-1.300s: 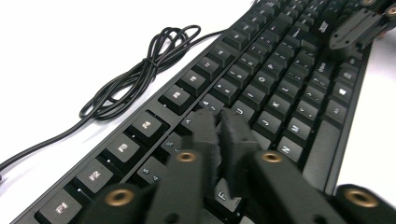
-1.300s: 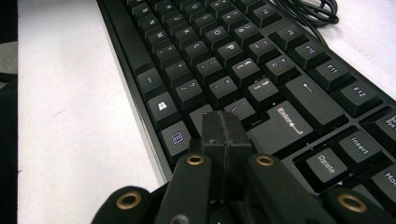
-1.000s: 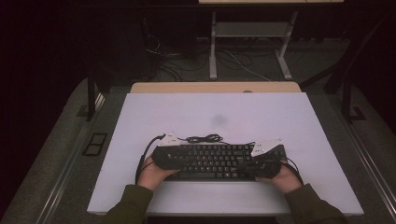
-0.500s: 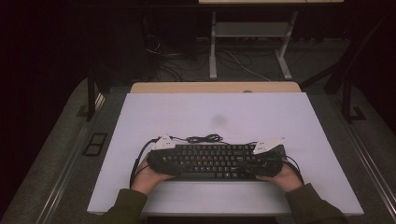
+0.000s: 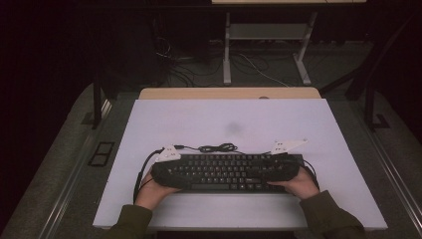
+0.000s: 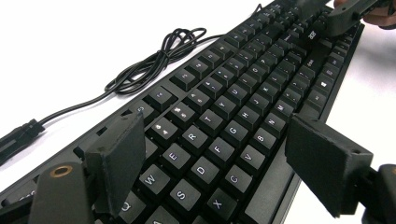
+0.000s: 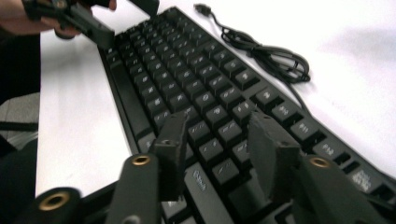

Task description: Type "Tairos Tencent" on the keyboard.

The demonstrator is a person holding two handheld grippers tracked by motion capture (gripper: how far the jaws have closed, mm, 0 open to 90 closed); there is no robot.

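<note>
A: Your left gripper [image 6: 210, 172] stands open; its jaws straddle the keyboard [image 5: 226, 172] end without pressing. Your right gripper [image 7: 219, 154] has just been opening, keys between its jaws, nothing pinched.

B: Where's the keyboard?

A: Flat on the table [image 5: 308, 124], lower middle of the high view, its cable [image 5: 216, 148] coiled just behind.

B: So what's left?

A: I'd judge it's set down and released; you only need to draw both grippers clear.

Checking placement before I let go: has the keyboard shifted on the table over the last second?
No. The keyboard keeps its place against the table's near edge and the smudge; its coiled cable lies as before.
</note>
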